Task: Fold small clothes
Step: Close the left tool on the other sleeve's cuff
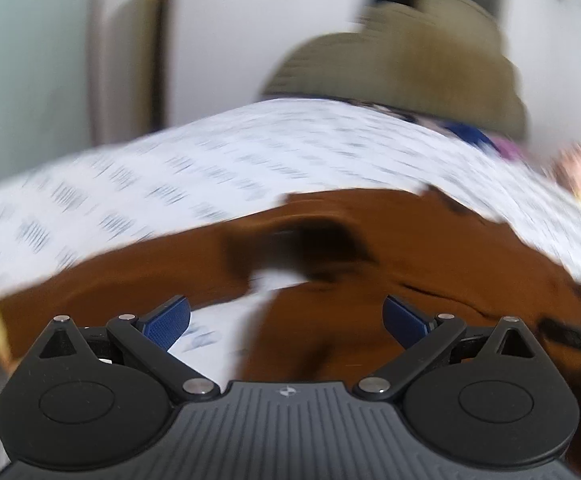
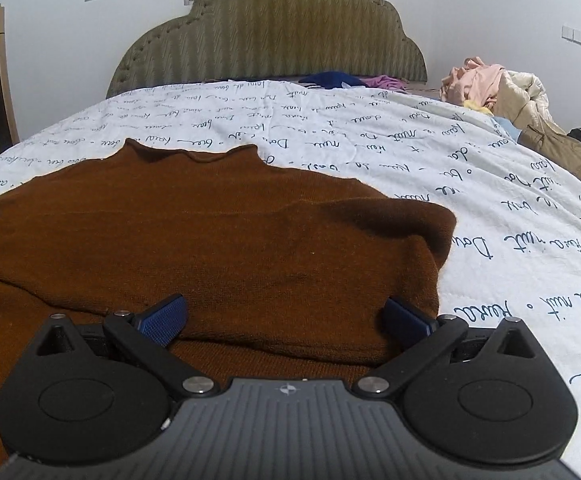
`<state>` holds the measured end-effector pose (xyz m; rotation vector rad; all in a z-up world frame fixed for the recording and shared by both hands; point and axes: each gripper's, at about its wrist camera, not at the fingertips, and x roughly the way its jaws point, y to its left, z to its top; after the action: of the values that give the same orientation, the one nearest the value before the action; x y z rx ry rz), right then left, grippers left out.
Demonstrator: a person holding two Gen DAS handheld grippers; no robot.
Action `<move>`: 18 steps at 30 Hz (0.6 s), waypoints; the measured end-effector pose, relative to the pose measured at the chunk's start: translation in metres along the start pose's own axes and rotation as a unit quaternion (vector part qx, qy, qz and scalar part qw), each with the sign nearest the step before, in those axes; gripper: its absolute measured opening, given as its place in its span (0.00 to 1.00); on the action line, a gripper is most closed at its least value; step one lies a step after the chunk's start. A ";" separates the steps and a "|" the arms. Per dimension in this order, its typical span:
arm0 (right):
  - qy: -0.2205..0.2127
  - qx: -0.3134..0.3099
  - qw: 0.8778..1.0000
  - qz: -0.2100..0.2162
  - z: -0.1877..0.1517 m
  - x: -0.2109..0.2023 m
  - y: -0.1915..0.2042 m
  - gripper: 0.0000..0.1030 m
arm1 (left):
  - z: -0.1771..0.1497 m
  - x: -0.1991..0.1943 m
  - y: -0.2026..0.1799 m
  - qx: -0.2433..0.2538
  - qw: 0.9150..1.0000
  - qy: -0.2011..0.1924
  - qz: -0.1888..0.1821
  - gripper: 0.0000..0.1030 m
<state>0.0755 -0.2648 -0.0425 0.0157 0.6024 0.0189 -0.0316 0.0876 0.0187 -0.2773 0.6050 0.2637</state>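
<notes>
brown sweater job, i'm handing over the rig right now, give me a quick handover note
Left gripper: open, nothing held, above the sweater; its view is blurred.
Right gripper: open, nothing held, low over the sweater's near right part.
Sweater: on the white printed bedspread, collar toward the headboard, right side already folded in over the body.
More clothes piled at the far right of the bed.
Left: fold the left side in, fold it in half, then the pile.

Bed w/ white script-print quilt (image 2: 370, 152): brown sweater (image 2: 210, 240) flat, clothes pile (image 2: 502, 96) far corner.
</notes>
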 end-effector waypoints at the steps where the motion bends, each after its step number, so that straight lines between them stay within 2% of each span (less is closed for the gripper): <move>1: -0.001 0.002 1.000 0.001 0.000 0.000 0.000 1.00 | 0.001 0.004 0.016 -0.034 0.999 0.006 -0.006 1.00; 3: -0.001 0.003 1.000 0.002 -0.001 -0.001 -0.001 1.00 | 0.000 0.014 0.050 -0.112 0.993 0.023 -0.031 1.00; 5: -0.002 0.004 1.000 0.002 0.000 -0.001 0.000 1.00 | -0.005 0.028 0.083 -0.201 0.976 0.048 -0.065 1.00; 6: -0.002 0.004 1.000 0.003 -0.001 -0.001 0.000 1.00 | -0.009 0.030 0.096 -0.234 0.968 0.046 -0.083 1.00; 8: -0.002 0.005 1.000 0.002 -0.001 -0.001 0.001 1.00 | -0.017 0.028 0.117 -0.299 0.948 0.019 -0.112 1.00; 12: -0.003 0.006 1.000 0.003 0.000 -0.001 0.001 1.00 | -0.026 0.031 0.152 -0.427 0.894 -0.005 -0.140 1.00; 13: -0.003 0.007 1.000 0.004 0.000 -0.001 0.000 1.00 | -0.025 0.033 0.159 -0.446 0.884 -0.006 -0.142 1.00; 18: -0.003 0.008 1.000 0.003 0.000 -0.001 0.002 1.00 | -0.017 0.032 0.176 -0.484 0.868 -0.031 -0.105 1.00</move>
<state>0.0742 -0.2631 -0.0422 0.0326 0.5958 0.0210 -0.0719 0.2511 -0.0445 -1.2970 0.3282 0.3492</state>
